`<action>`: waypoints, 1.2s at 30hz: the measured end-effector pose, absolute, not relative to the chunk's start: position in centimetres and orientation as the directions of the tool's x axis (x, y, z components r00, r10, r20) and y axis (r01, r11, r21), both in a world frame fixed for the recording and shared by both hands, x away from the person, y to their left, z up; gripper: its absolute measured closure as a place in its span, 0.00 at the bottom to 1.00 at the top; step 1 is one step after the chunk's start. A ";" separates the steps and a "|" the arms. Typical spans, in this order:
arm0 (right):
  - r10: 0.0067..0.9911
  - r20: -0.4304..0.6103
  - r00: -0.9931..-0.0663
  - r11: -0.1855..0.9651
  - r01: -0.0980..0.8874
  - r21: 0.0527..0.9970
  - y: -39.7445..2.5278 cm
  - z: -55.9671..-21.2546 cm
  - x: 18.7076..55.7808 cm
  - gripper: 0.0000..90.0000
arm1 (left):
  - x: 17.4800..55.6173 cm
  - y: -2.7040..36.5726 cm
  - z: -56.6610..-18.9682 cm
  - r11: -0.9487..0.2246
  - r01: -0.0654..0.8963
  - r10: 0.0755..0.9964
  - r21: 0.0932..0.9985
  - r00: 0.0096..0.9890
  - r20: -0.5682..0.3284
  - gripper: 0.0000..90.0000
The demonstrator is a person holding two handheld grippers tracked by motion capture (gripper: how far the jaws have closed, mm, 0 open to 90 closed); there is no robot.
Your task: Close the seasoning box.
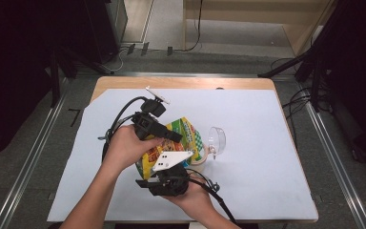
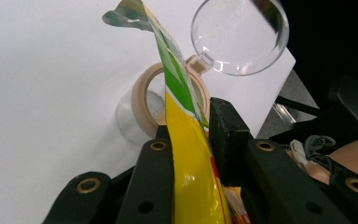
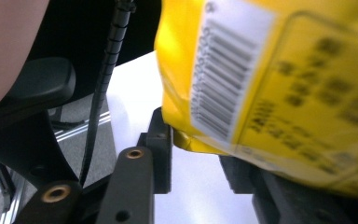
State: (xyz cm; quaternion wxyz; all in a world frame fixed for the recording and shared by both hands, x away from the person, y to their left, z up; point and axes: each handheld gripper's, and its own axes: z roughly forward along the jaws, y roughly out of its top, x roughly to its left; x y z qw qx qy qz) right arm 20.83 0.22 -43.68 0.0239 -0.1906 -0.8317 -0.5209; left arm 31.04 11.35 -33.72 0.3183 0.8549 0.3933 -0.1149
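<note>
Grippers are both engaging one yellow and green pouch [image 1: 181, 138] above the middle of the white table sheet [image 1: 267, 143]. Left gripper [image 1: 169, 135] is pinching the pouch near its upper part; in the left gripper view its two black jaws are pressing flat against either face of the thin pouch [image 2: 186, 154], with the torn green top corner rising beyond them. Right gripper [image 1: 171, 177] is sitting under the pouch's lower end; in the right gripper view its jaws are standing apart on either side of the yellow bottom seam [image 3: 200, 144], and whether they are pressing on it cannot be told. Barcode panel [image 3: 223, 70] is facing that camera.

Beyond the pouch, a clear jar with a beige rim [image 2: 142, 109] is standing just behind it on the sheet, mouth uncovered. Its clear hinged lid [image 1: 217, 140] is hanging open on the far side of the rim.
</note>
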 end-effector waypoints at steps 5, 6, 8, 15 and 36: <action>0.301 0.243 -0.922 0.376 0.349 0.859 0.2 -43.6 20.7 0.77 | 30.9 11.3 -33.5 -0.476 0.750 0.599 0.460 0.659 -0.454 0.87; 0.302 0.242 -0.922 0.371 0.348 0.861 0.2 -43.6 20.8 0.77 | 30.9 11.3 -33.5 -0.473 0.750 0.600 0.463 0.659 -0.454 0.87; 0.301 0.254 -0.919 0.365 0.357 0.860 0.2 -43.6 20.8 0.77 | 30.9 11.3 -33.3 -0.467 0.750 0.597 0.469 0.658 -0.458 0.86; 0.316 0.253 -0.914 0.363 0.363 0.858 0.1 -43.6 20.8 0.77 | 30.6 11.2 -33.0 -0.474 0.740 0.605 0.477 0.667 -0.434 0.86; 0.323 0.251 -0.912 0.362 0.364 0.858 0.0 -42.9 21.0 0.77 | 31.2 11.6 -33.0 -0.450 0.741 0.599 0.499 0.664 -0.446 0.83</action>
